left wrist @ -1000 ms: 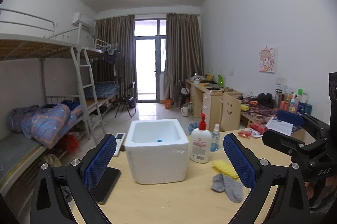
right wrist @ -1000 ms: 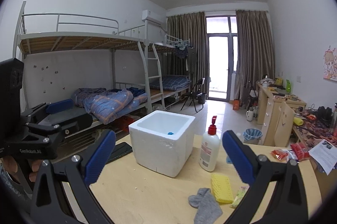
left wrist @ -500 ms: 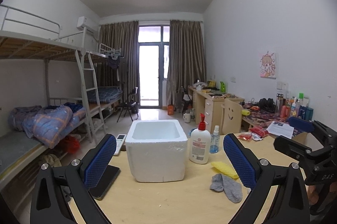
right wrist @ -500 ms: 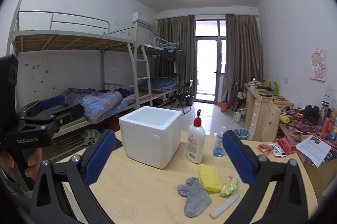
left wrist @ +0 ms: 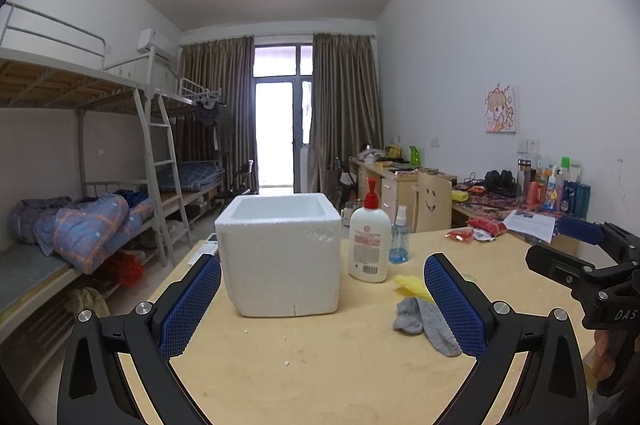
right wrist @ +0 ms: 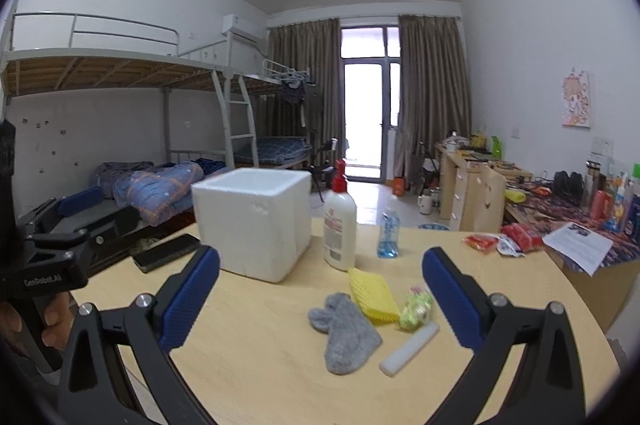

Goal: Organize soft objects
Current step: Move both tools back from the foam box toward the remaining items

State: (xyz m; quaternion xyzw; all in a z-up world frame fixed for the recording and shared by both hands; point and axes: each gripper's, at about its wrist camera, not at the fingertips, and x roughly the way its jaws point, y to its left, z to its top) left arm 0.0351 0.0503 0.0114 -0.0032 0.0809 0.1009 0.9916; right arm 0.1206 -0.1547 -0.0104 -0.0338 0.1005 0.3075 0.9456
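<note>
Each gripper has 2 black arms with silver screws and blue ribbed pads.

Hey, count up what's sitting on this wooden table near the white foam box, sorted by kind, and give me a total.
Foam box: 1
Bottles: 2, pump bottle, blue spray bottle
Gray sock: 1
Yellow sponge: 1
Green wrapped bundle: 1
White stick: 1
Phone: 1
Total: 8
</note>
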